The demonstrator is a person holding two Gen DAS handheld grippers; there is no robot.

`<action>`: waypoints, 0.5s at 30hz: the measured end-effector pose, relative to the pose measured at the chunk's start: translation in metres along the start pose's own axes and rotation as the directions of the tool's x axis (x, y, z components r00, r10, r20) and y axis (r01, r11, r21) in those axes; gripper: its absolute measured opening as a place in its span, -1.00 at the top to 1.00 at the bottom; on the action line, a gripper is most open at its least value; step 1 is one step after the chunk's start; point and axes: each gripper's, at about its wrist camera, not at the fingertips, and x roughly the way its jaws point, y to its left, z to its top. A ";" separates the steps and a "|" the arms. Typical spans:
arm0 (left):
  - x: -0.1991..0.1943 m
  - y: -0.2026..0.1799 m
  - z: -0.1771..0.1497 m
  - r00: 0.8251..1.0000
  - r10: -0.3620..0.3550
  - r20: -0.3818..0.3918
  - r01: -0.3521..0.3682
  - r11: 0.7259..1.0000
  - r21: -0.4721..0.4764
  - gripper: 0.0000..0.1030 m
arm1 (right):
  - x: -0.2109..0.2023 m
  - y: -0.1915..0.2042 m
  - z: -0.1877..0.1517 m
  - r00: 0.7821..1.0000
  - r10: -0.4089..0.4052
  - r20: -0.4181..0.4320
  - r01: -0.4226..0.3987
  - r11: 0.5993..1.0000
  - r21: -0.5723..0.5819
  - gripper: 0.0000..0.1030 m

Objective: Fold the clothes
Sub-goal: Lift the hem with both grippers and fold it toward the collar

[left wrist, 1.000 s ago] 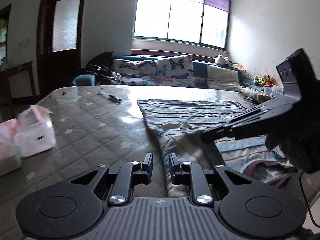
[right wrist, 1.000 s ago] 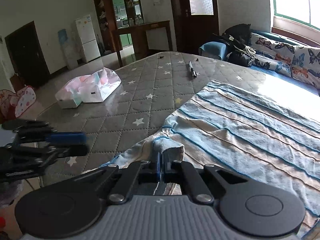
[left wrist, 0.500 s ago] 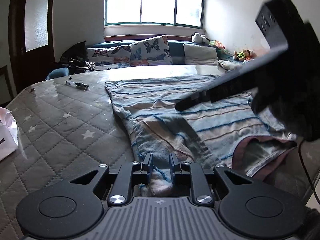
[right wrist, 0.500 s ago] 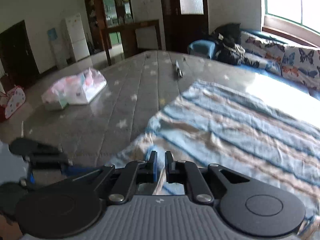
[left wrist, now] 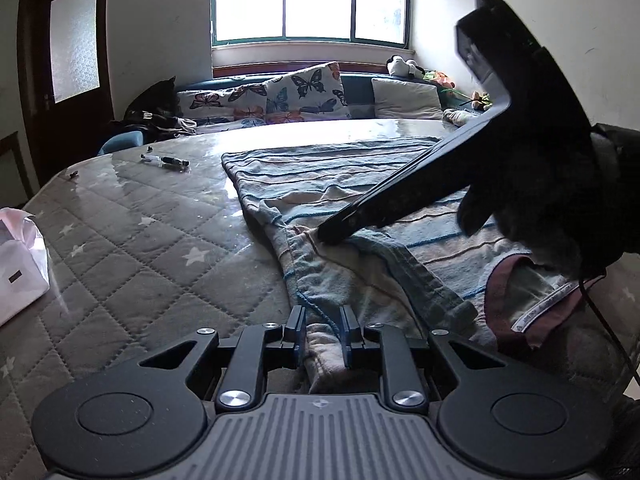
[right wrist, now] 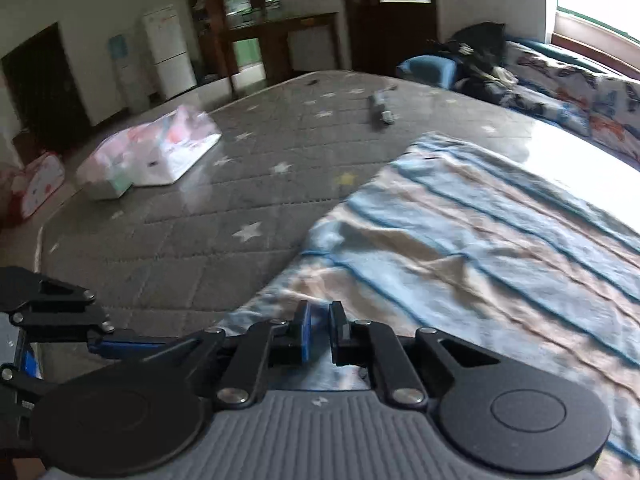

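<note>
One garment is all we've got to deal with: a soft, blue-and-beige striped knit top (left wrist: 360, 184) spread over the right half of the grey quilted star-print table cover (left wrist: 132, 240), its long sleeve trailing towards the near edge and a pinkish lining showing at the near right. We'd call it light, floppy and a bit stretchy, so it should drape and bunch wherever it isn't supported, though the glossy cover may let it slide when tugged. Our left gripper (left wrist: 322, 330) sits low over the sleeve end with the cloth running between its fingers; the gap is narrow, but we honestly can't tell whether the pads are pinching or just straddling it. Our right gripper (right wrist: 319, 330), seen in the left wrist view with its tip down on the sleeve near the shoulder seam, has its fingers only slightly apart, with cloth under and behind them but nothing clearly clamped. For folding, we'd grab at hems and seams, where the fabric is doubled and gives the pads more to bite on. Pen-like black and white markers (left wrist: 166, 160) at the far left and a pink and white plastic tissue pack (right wrist: 152, 156) on the left sit well apart from the top.
</note>
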 end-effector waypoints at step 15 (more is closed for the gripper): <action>0.002 -0.002 0.002 1.000 0.023 -0.005 -0.023 1.000 0.013 0.59 | -0.062 0.020 -0.060 0.993 0.097 -0.070 -0.097 0.995 -0.001 0.62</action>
